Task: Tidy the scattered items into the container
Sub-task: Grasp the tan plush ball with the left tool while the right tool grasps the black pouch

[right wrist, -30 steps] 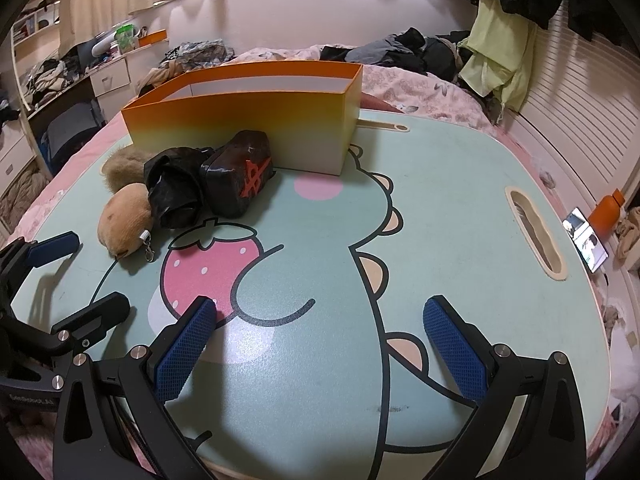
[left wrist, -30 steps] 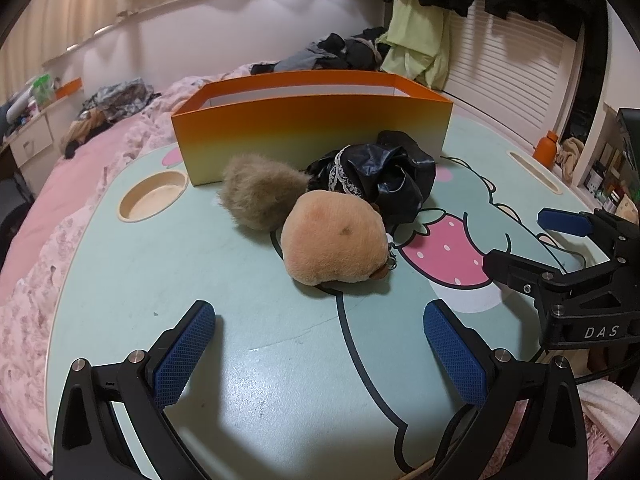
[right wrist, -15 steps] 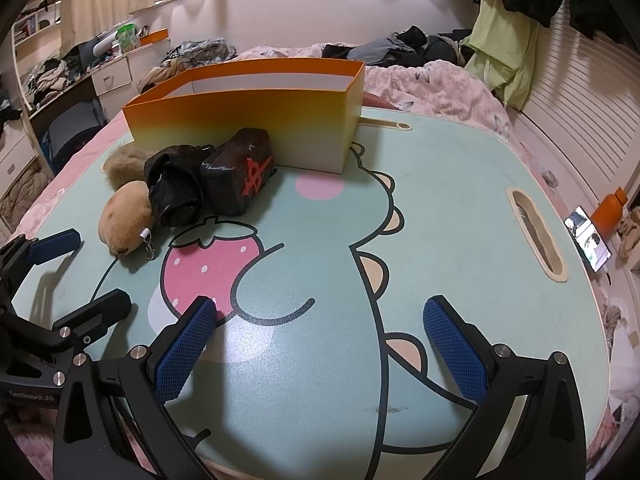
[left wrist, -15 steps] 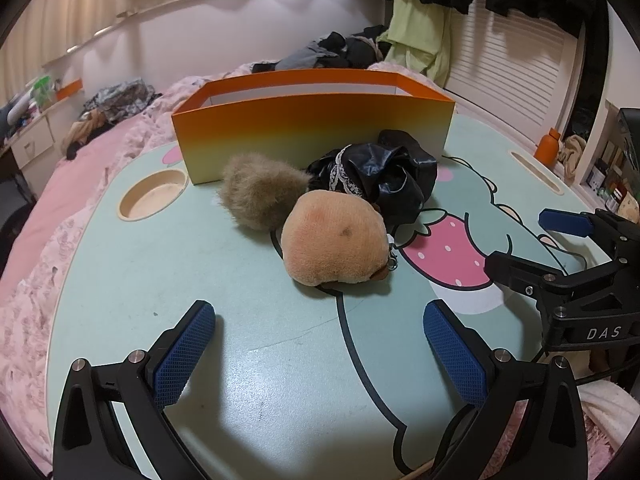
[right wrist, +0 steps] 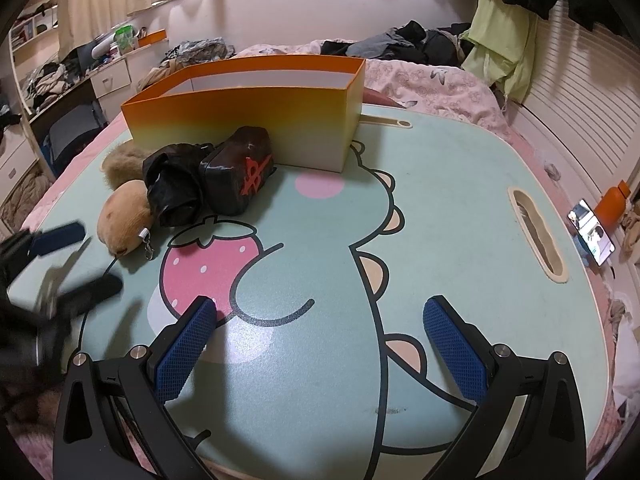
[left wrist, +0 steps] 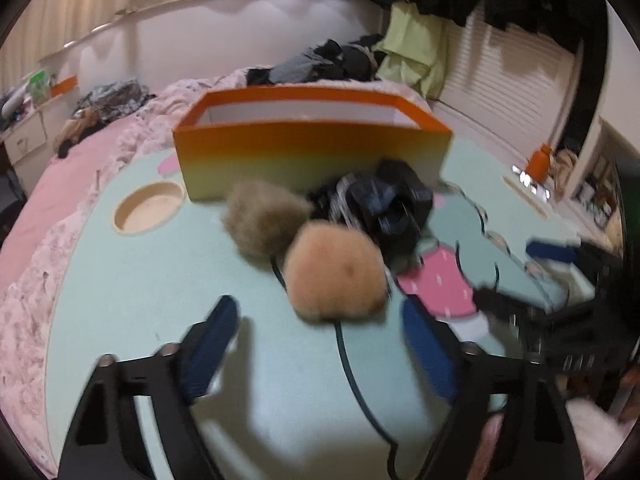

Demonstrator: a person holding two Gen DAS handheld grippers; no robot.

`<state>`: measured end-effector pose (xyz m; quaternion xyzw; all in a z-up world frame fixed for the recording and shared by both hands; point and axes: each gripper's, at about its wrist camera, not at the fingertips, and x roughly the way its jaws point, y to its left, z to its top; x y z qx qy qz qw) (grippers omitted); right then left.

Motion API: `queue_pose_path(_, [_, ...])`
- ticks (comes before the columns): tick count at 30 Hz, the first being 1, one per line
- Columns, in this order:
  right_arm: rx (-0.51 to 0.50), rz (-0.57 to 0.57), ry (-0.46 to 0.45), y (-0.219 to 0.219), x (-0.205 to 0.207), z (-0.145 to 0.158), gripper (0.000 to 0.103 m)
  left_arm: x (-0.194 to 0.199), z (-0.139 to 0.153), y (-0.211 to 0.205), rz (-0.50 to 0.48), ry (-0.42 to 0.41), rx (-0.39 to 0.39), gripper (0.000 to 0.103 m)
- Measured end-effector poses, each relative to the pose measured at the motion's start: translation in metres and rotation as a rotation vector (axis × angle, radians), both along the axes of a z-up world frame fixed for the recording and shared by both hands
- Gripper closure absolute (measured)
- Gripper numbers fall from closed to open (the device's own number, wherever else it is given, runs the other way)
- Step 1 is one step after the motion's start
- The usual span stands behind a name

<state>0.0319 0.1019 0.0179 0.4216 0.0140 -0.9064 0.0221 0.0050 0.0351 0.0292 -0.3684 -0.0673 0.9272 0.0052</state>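
Left wrist view, blurred: my left claw (left wrist: 320, 320) is closing, its blue pads apart on either side of the near edge of the tan plush ball (left wrist: 336, 272) but not touching it. Just behind sit a grey-brown plush ball (left wrist: 264, 220) and a crumpled black bag (left wrist: 384, 204), both against the front wall of the orange box (left wrist: 312, 152). What shows of the box's white inside looks bare; its floor is hidden.

Right wrist view: my right claw (right wrist: 320, 344) hangs wide open over the cartoon-printed table (right wrist: 460, 200), holding nothing. A dark pouch with red markings (right wrist: 240, 172) leans by the box, beside the bag. A phone (right wrist: 592, 232) stands off the table's right edge.
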Motion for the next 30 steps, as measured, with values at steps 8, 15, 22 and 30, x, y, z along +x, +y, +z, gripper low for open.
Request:
queue_pose_path(8, [-0.001, 0.001, 0.000, 0.000, 0.001, -0.001, 0.000, -0.032, -0.006, 0.004, -0.033, -0.077, 0.023, 0.055])
queue_pose_path(15, [-0.002, -0.006, 0.001, 0.001, 0.002, 0.000, 0.000, -0.002, 0.006, -0.007, -0.041, 0.009, 0.029, 0.063])
queue_pose_path(22, [-0.056, -0.004, 0.095, -0.005, -0.004, 0.031, 0.020, 0.028, 0.046, -0.039, 0.008, 0.121, -0.013, 0.063])
queue_pose_path(30, [-0.089, -0.031, 0.091, -0.042, -0.072, 0.056, 0.040, 0.038, 0.064, -0.050, 0.006, 0.174, 0.039, 0.063])
